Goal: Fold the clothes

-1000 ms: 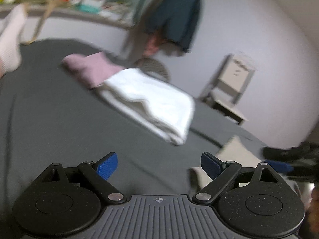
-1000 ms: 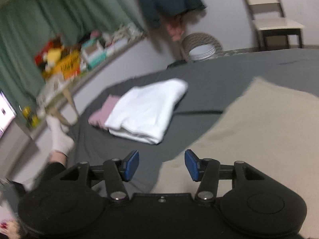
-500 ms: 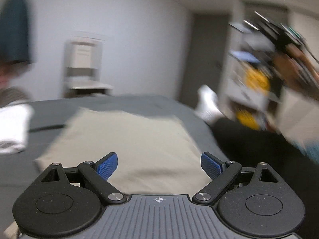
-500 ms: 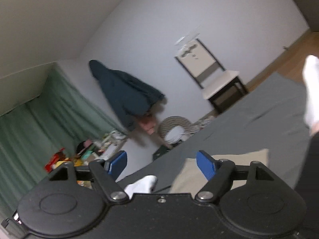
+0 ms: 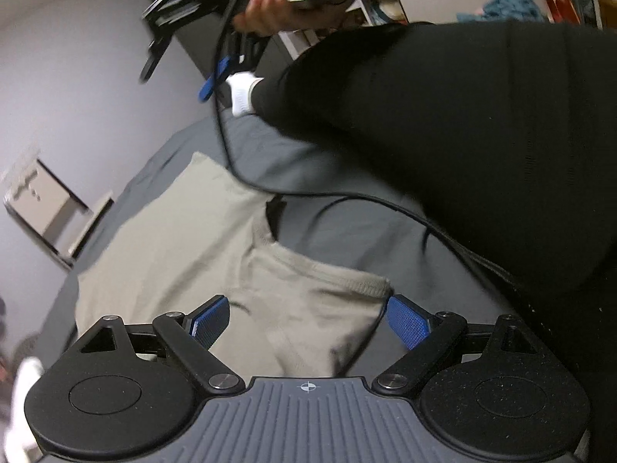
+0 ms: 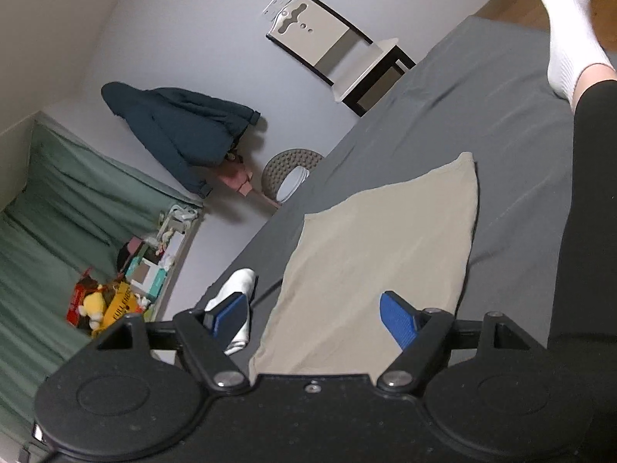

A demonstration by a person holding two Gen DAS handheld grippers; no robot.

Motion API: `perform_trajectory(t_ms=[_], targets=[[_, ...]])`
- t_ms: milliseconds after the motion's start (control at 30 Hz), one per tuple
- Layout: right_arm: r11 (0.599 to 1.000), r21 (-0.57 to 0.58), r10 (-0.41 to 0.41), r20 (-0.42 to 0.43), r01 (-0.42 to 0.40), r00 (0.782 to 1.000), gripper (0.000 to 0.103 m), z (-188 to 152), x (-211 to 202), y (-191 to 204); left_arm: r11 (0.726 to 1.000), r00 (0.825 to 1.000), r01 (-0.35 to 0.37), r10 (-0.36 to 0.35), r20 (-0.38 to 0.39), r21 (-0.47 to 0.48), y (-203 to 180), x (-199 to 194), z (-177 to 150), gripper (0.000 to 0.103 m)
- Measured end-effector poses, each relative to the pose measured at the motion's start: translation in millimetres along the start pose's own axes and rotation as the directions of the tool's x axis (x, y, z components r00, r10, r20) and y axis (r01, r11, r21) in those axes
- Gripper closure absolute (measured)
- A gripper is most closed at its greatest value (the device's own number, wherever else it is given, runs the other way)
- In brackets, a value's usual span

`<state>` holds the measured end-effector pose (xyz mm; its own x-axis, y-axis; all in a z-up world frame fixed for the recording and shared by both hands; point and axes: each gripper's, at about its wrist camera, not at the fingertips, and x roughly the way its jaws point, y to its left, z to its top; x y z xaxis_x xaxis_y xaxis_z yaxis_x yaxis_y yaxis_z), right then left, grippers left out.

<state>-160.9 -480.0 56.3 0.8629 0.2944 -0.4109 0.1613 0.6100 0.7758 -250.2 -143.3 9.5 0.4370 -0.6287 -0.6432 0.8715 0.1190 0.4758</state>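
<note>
A beige shirt [image 5: 185, 254] lies spread flat on the dark grey bed [image 5: 347, 227], its ribbed collar [image 5: 327, 274] towards the person. My left gripper [image 5: 308, 322] hovers low over the collar end, open, with nothing between its blue pads. My right gripper [image 6: 312, 320] is held higher and tilted over the same beige shirt [image 6: 385, 250], open and empty too. In the left wrist view a hand [image 5: 266, 11] holds that right gripper up above the bed. A folded white garment [image 6: 235, 293] shows partly behind the right gripper's left finger.
The person's leg in black trousers [image 5: 462, 135] and a foot in a white sock [image 6: 570, 46] rest on the bed beside the shirt. A black cable [image 5: 308, 193] hangs across it. A chair [image 6: 339, 61], a basket [image 6: 289, 173], a hanging dark jacket [image 6: 181, 123] and a cluttered shelf [image 6: 115, 289] line the wall.
Both views have swung round fast. The left gripper turned from the white and pink folded pile to the beige shirt's collar. The right gripper rose and tilted. Both stayed open.
</note>
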Motion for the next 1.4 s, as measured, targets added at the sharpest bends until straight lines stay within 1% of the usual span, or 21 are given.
perform_trajectory(t_ms=[67, 100, 133, 200, 367, 400, 433, 467, 600, 800, 933, 1033, 1100, 1133, 1167, 1333, 1400], targets=[[1.0, -0.003, 0.004, -0.004, -0.004, 1.0, 0.027, -4.4, -4.6, 0.3, 0.999, 1.0, -0.002, 0.002, -0.014, 0.036, -10.2, 2.7, 7.6, 0.03], [1.0, -0.003, 0.007, -0.01, -0.007, 1.0, 0.027, -5.7, -10.0, -0.9, 0.999, 1.0, -0.007, 0.008, -0.026, 0.051, -15.7, 4.2, 10.9, 0.043], [1.0, -0.006, 0.008, -0.015, -0.008, 1.0, 0.027, -6.6, -14.9, -2.1, 0.998, 0.999, 0.002, 0.001, -0.038, 0.058, -18.8, 5.7, 12.4, 0.048], [1.0, -0.017, 0.005, -0.019, -0.005, 1.0, 0.027, -11.5, -23.0, -1.7, 0.998, 0.998, 0.021, -0.017, -0.054, 0.065, -22.7, 7.6, 14.1, 0.05], [0.999, -0.032, -0.009, -0.036, 0.007, 0.999, 0.027, -15.8, -33.0, 0.0, 0.994, 0.997, 0.05, -0.044, -0.063, 0.092, -34.2, 1.9, 17.2, 0.05], [1.0, -0.028, -0.009, -0.038, 0.008, 0.999, 0.027, -16.9, -34.6, -0.5, 0.995, 0.996, 0.061, -0.055, -0.071, 0.084, -35.5, 2.1, 17.0, 0.054], [1.0, -0.024, -0.01, -0.04, 0.009, 0.999, 0.027, -18.1, -35.5, -0.9, 0.996, 0.996, 0.059, -0.053, -0.077, 0.074, -36.1, 3.2, 16.2, 0.067], [1.0, -0.02, -0.009, -0.042, 0.008, 0.999, 0.027, -19.3, -36.0, -1.3, 0.996, 0.995, 0.051, -0.045, -0.087, 0.066, -36.8, 4.4, 15.1, 0.077], [1.0, -0.009, -0.008, -0.052, 0.007, 0.999, 0.027, -24.2, -35.9, -1.5, 0.998, 0.995, 0.041, -0.036, -0.098, 0.051, -40.8, 7.4, 15.2, 0.079], [1.0, -0.006, -0.012, -0.077, 0.012, 0.997, 0.027, -30.9, -35.7, 0.7, 0.996, 0.993, 0.051, -0.042, -0.112, 0.077, -52.8, 5.1, 17.5, 0.079], [1.0, 0.0, -0.012, -0.078, 0.012, 0.997, 0.026, -32.2, -35.2, 1.4, 0.996, 0.993, 0.04, -0.03, -0.118, 0.084, -58.4, 5.5, 18.4, 0.079], [1.0, 0.015, -0.012, -0.08, 0.013, 0.997, 0.026, -32.7, -34.4, 1.4, 0.993, 0.992, 0.033, -0.019, -0.122, 0.113, -62.3, 10.3, 21.0, 0.079], [1.0, 0.016, -0.012, -0.084, 0.013, 0.996, 0.026, -33.2, -33.8, 2.1, 0.995, 0.991, 0.036, -0.024, -0.131, 0.088, -60.2, 11.0, 22.6, 0.079], [1.0, 0.014, -0.014, -0.084, 0.016, 0.996, 0.025, -33.0, -33.9, 2.4, 0.997, 0.99, 0.037, -0.027, -0.136, 0.073, -58.6, 10.6, 22.7, 0.088], [1.0, 0.01, -0.02, -0.083, 0.021, 0.996, 0.025, -32.9, -34.1, 2.6, 0.998, 0.989, 0.038, -0.03, -0.143, 0.058, -57.1, 10.3, 22.5, 0.091], [0.997, 0.0, -0.072, -0.068, 0.072, 0.995, 0.024, -33.0, -32.6, -0.3, 0.999, 0.991, 0.014, -0.01, -0.133, 0.032, -58.0, 3.5, 18.3, 0.095], [0.992, -0.001, -0.122, -0.074, 0.123, 0.99, 0.024, -30.7, -26.8, -4.7, 1.0, 0.993, 0.006, -0.007, -0.117, -0.007, -56.0, -1.3, 15.5, 0.096]])
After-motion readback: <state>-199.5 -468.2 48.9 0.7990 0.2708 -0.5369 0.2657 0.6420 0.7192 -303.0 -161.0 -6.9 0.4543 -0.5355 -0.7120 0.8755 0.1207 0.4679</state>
